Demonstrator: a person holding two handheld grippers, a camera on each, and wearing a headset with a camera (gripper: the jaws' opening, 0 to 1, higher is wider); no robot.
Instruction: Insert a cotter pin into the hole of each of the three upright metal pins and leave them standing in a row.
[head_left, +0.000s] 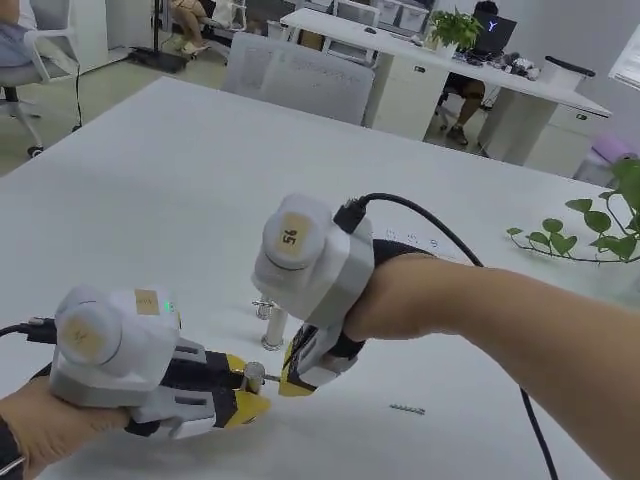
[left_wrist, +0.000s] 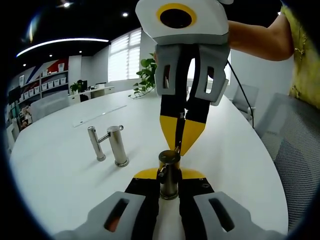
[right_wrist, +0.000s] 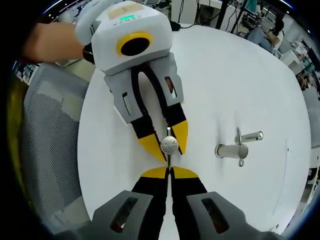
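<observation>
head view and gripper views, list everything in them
standing silver metal pins: two, silver, upright side by side on the table
fitted cotter pin: one, silver, through one standing pin
held silver metal pin: one, silver, upright in the left gripper
held thin metal cotter pin: one, silver, in the right gripper, at the held pin's head
loose cotter pin: one, grey, lying on the table right of the grippers
white table: one, white, under everything
green leafy plant: one, green, table's right edge
grey mesh chair: one, grey, table's far edge
left gripper: one, white, black and yellow, shut on the held metal pin
right gripper: one, same colours, shut on the held cotter pin
</observation>
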